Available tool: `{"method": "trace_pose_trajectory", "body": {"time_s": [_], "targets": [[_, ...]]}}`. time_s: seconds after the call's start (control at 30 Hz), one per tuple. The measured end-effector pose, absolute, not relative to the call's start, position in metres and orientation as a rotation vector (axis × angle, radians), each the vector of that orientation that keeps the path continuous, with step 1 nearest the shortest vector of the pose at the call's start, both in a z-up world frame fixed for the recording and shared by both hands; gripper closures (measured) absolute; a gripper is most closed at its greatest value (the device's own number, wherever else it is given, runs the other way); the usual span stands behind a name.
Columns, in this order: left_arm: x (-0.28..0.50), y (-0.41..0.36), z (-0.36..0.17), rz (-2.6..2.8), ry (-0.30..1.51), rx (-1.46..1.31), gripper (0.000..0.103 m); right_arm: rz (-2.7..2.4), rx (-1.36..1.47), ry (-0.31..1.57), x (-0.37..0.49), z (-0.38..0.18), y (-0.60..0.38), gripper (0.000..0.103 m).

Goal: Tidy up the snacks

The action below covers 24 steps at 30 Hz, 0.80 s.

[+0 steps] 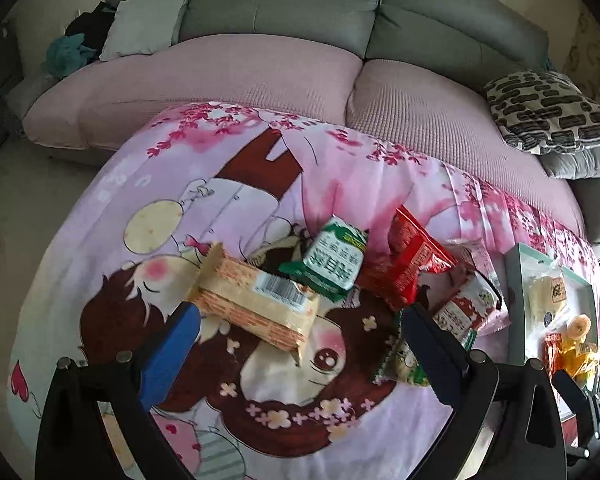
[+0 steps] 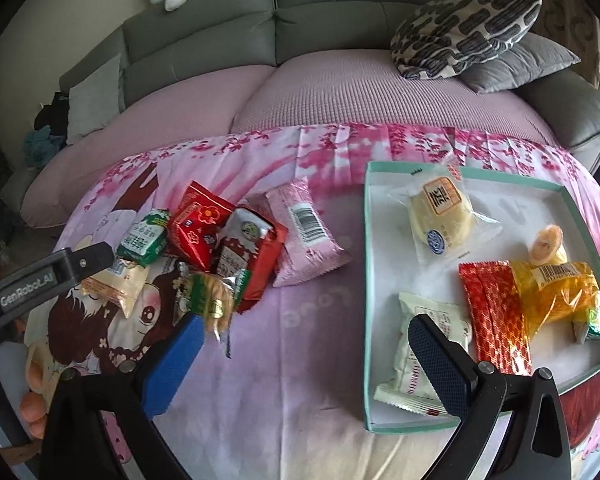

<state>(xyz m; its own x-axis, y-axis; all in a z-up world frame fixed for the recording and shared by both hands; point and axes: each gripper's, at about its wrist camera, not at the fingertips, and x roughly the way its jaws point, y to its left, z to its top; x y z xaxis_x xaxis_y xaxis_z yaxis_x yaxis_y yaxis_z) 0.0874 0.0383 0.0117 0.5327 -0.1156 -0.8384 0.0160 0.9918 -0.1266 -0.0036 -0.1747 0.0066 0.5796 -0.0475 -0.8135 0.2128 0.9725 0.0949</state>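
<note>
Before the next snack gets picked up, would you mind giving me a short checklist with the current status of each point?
1. Left gripper open: ok.
2. Orange cracker pack between its fingers: ok; contact cannot tell.
3. Right gripper open and holding nothing: ok.
4. Tray has bare floor left: ok.
5. Green packet overlaps the cracker pack's far end: not ok.
6. All loose snacks in the tray: not ok.

Cartoon-print cloth (image 2: 300, 360) bears snack packets (image 2: 228, 248) and tray (image 2: 366, 280).
</note>
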Motion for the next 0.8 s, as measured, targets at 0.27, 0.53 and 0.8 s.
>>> {"method": "trace_pose_trajectory", "body": {"time_s": [0.27,0.53,0.8], "targets": [[0.106,0.071,0.007,-0.07,1.046,-0.155,0.003,-0.109,0.148,0.942,0.011,0.004,-0.149,0.0],[0.123,0.081,-0.018,-0.075,1.129,-0.225,0.003,-0.081,0.134,0.982,0.026,-0.009,-0.128,0.0],[0.141,0.09,-0.052,0.006,1.187,-0.291,0.003,-0.082,0.119,1.024,0.039,-0.025,-0.118,0.0]]}}
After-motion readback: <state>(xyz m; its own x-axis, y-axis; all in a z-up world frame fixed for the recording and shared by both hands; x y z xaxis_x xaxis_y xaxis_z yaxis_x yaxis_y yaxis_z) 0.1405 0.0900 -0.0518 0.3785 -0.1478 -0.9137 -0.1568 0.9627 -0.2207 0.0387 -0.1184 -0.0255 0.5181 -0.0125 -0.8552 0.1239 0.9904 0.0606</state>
